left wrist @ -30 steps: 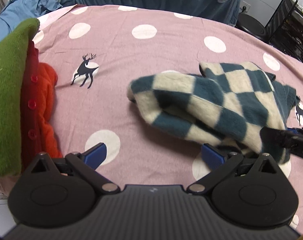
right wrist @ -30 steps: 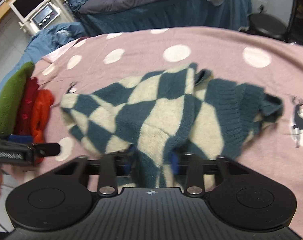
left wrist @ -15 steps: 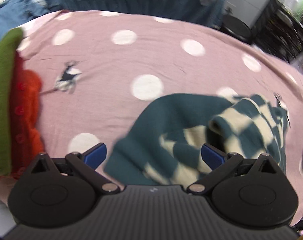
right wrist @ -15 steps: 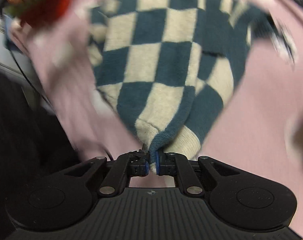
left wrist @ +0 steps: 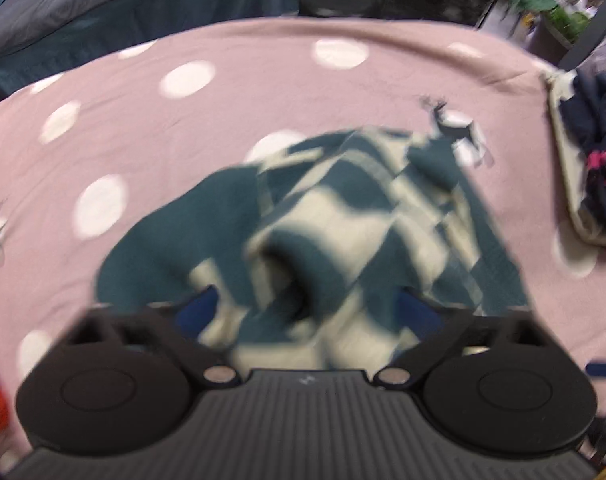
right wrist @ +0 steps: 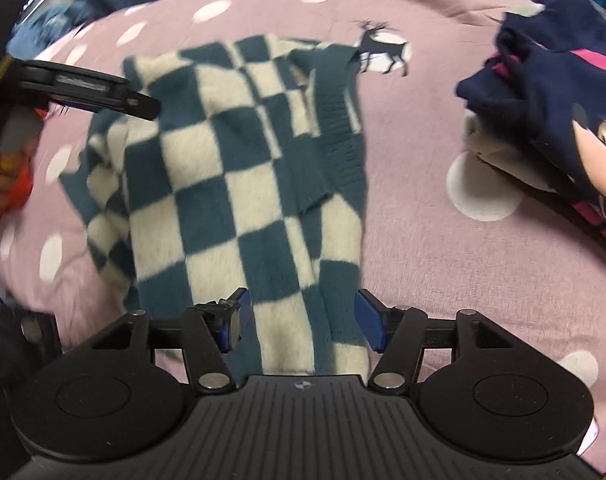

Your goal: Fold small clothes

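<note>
The checkered sweater lies spread on the pink spotted blanket. The right gripper is at its near edge, jaws opening wide — the knit lies between them, not pinched. The left gripper is closing over its bunched side, not yet squeezing. A navy garment lies right of the sweater.

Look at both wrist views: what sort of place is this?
Probably a bedroom: a pink polka-dot sheet with deer prints covers the work surface, another bed with dark blue bedding stands behind, and a teal-and-cream checked knitted garment lies out.
</note>
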Demonstrator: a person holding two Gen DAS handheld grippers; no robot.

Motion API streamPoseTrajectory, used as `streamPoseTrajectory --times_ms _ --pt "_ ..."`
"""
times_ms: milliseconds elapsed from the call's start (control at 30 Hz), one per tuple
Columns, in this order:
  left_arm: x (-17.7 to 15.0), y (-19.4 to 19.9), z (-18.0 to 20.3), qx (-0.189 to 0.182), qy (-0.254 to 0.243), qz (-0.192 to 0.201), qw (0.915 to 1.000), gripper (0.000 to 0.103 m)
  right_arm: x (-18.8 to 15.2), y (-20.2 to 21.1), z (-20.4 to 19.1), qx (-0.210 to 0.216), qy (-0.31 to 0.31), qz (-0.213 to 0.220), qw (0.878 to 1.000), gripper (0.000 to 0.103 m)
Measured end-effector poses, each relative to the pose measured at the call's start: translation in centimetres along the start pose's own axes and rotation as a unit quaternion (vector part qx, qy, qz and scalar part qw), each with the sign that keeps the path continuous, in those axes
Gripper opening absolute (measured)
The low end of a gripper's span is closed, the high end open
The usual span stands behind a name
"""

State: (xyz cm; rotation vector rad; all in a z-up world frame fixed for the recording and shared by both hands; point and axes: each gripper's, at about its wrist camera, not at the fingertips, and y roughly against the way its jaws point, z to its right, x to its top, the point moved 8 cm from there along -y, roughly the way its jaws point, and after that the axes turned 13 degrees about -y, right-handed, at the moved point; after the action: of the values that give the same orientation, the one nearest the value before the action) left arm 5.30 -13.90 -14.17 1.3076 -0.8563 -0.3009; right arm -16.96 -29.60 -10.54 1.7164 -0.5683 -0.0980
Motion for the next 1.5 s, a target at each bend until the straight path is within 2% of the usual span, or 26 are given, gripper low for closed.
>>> streamPoseTrajectory --times_ms 33,67,133,233,333,400,433,467,500,533,567,633,667,800,900,967,1033,1100,1200,1233,1267,1333,1367,1400,1467,1500 --pt "0.6 -0.3 0.8 -0.023 -0.001 0.001 0.9997 0.017 -0.2 0.2 0.0 0.002 -0.005 0.003 1.000 0.096" --pt "1.1 -0.3 1.7 -0.055 -0.004 0.006 0.9984 0.005 0.1 -0.2 0.1 0.005 -0.008 0.005 1.000 0.095" --pt "2.0 1.1 4.2 -0.127 -0.021 0.043 0.9907 0.004 -0.4 -0.4 0.5 0.001 -0.016 0.010 1.000 0.095" --pt "1.2 3.5 9.8 -0.196 -0.096 0.043 0.9750 0.004 -0.1 -0.6 2.3 -0.022 -0.046 0.025 0.998 0.089" --pt "-2.5 4.8 16.8 -0.302 -0.177 -0.009 0.9367 0.004 -0.2 -0.2 5.5 -0.057 -0.100 0.032 0.993 0.089" --pt "-5.7 5.7 20.6 -0.352 -0.261 -0.052 0.8971 0.006 -0.1 0.2 7.6 -0.075 -0.131 0.037 0.988 0.089" --pt "-7.4 6.1 21.7 -0.366 -0.301 -0.074 0.8773 0.011 0.0 0.4 8.4 -0.080 -0.141 0.042 0.986 0.089" --pt "-8.7 6.3 22.6 -0.373 -0.333 -0.094 0.8609 0.024 0.2 0.7 9.0 -0.087 -0.148 0.049 0.984 0.090" --pt "-9.4 6.1 22.9 -0.368 -0.350 -0.106 0.8547 0.033 0.4 0.8 9.5 -0.093 -0.153 0.054 0.982 0.091" --pt "-9.5 5.7 22.7 -0.348 -0.354 -0.106 0.8617 0.056 0.5 0.8 9.9 -0.096 -0.156 0.057 0.981 0.092" --pt "-9.3 5.4 22.0 -0.322 -0.350 -0.099 0.8741 0.073 0.8 0.8 10.2 -0.096 -0.159 0.061 0.981 0.092" --pt "-8.2 4.6 19.9 -0.272 -0.331 -0.085 0.8996 0.086 1.4 0.8 10.3 -0.091 -0.171 0.073 0.978 0.093" --pt "-7.4 4.2 18.5 -0.246 -0.312 -0.079 0.9140 0.091 1.8 0.6 10.2 -0.080 -0.180 0.076 0.977 0.096" --pt "-3.8 2.2 10.2 -0.135 -0.185 -0.049 0.9723 0.092 3.5 -1.4 8.8 -0.026 -0.207 0.077 0.975 0.096" --pt "-1.3 0.7 3.8 -0.083 -0.049 -0.034 0.9947 0.092 4.3 -3.3 7.9 -0.008 -0.214 0.069 0.974 0.096" --pt "-0.2 -0.4 0.4 -0.060 0.026 -0.024 0.9976 0.092 4.7 -4.2 7.9 0.004 -0.235 0.065 0.970 0.096" --pt "0.8 -1.4 -1.9 -0.051 0.066 -0.008 0.9965 0.092 5.2 -4.9 8.1 0.025 -0.261 0.066 0.963 0.096" --pt "1.8 -2.7 -2.3 -0.058 0.067 0.005 0.9960 0.095 5.6 -5.5 8.0 0.046 -0.278 0.061 0.958 0.096" --pt "2.5 -5.7 -0.7 -0.063 0.029 -0.021 0.9974 0.098 6.1 -6.6 6.9 0.070 -0.273 0.048 0.958 0.096" --pt "2.6 -6.6 0.4 -0.066 0.011 -0.029 0.9973 0.085 6.1 -7.1 6.5 0.074 -0.270 0.038 0.959 0.096" --pt "2.6 -7.4 1.6 -0.077 -0.009 -0.034 0.9964 0.056 6.1 -7.5 6.1 0.076 -0.268 0.032 0.960 0.096" --pt "2.5 -8.5 3.6 -0.091 -0.040 -0.043 0.9941 0.020 6.2 -7.8 5.1 0.081 -0.252 0.029 0.964 0.099" --pt "2.7 -8.4 3.9 -0.081 -0.047 -0.037 0.9949 0.017 6.3 -7.9 4.6 0.081 -0.241 0.027 0.967 0.097" --pt "3.0 -8.0 3.9 -0.077 -0.050 -0.027 0.9954 0.014 6.3 -8.0 4.2 0.076 -0.232 0.025 0.969 0.092" --pt "3.8 -6.2 2.6 -0.081 -0.025 0.008 0.9964 0.008 6.2 -8.2 3.6 0.063 -0.209 0.016 0.976 0.035" --pt "4.5 -5.0 1.2 -0.072 -0.005 0.031 0.9969 0.008 6.2 -8.0 3.4 0.061 -0.202 0.016 0.977 0.035"
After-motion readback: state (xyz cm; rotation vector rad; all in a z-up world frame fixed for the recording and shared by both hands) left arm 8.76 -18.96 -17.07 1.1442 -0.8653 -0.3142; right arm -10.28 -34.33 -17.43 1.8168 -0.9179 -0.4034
